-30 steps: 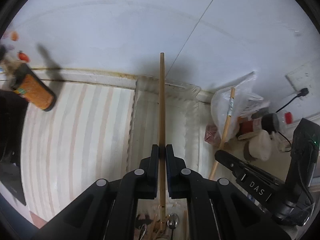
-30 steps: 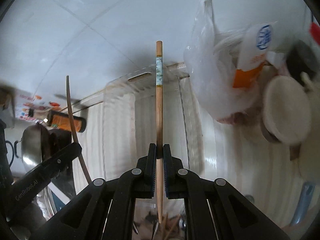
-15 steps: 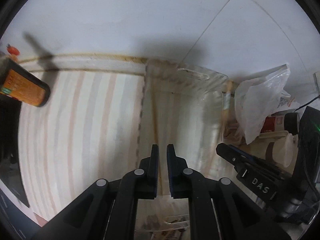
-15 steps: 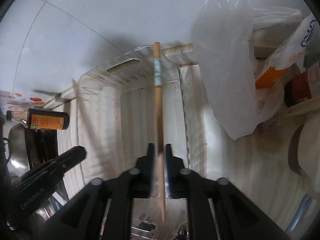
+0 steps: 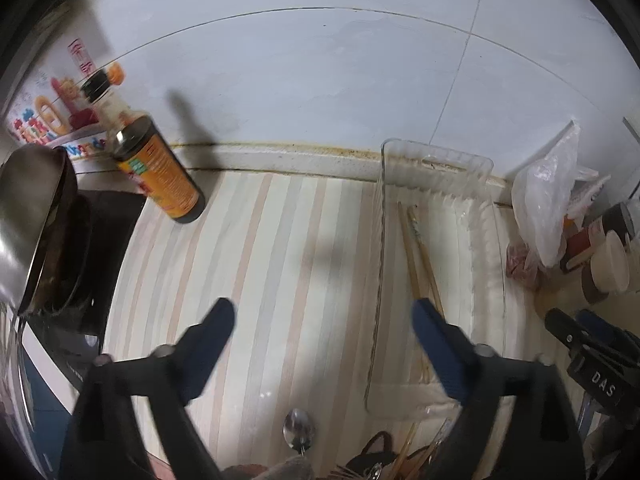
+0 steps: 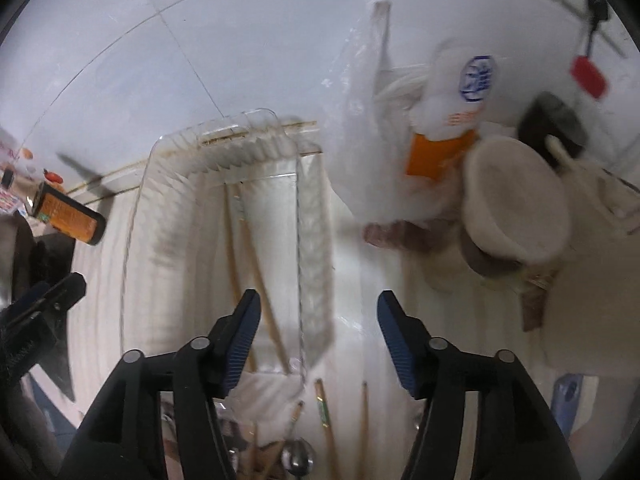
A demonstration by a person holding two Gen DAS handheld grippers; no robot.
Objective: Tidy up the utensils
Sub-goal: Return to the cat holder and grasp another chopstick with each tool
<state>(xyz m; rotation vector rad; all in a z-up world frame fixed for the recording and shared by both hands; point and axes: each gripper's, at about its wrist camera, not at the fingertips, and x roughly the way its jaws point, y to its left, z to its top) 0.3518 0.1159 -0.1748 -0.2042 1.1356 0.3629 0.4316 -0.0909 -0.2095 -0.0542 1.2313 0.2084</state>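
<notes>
Left wrist view: your left gripper [image 5: 324,320] points steeply down at the striped surface [image 5: 260,248]. Its jaws have just been opening and now stand spread wide, with nothing between them. Two chopsticks [image 5: 418,256] lie side by side, lengthwise, inside the clear tray [image 5: 378,248], which sits on the surface against the tiled wall. The right jaw's tip overlaps the near ends of the chopsticks in this view; whether it touches them cannot be told. A spoon [image 5: 298,434] lies on the surface below the jaws, beside a heap of other utensils [image 5: 404,460] at the bottom edge. A sauce bottle [image 5: 160,172] stands to the left, a plastic bag [image 5: 548,196] to the right.

Right wrist view: your right gripper [image 6: 314,312] also points down, over the tray's [image 6: 136,216] right wall. Its jaws have just been opening and are spread, gripping nothing. The chopsticks [image 6: 244,256] rest in the tray, just left of the jaws. More chopsticks [image 6: 326,420] and a spoon [image 6: 296,456] lie on the surface near the bottom edge. The view is motion-blurred.
</notes>
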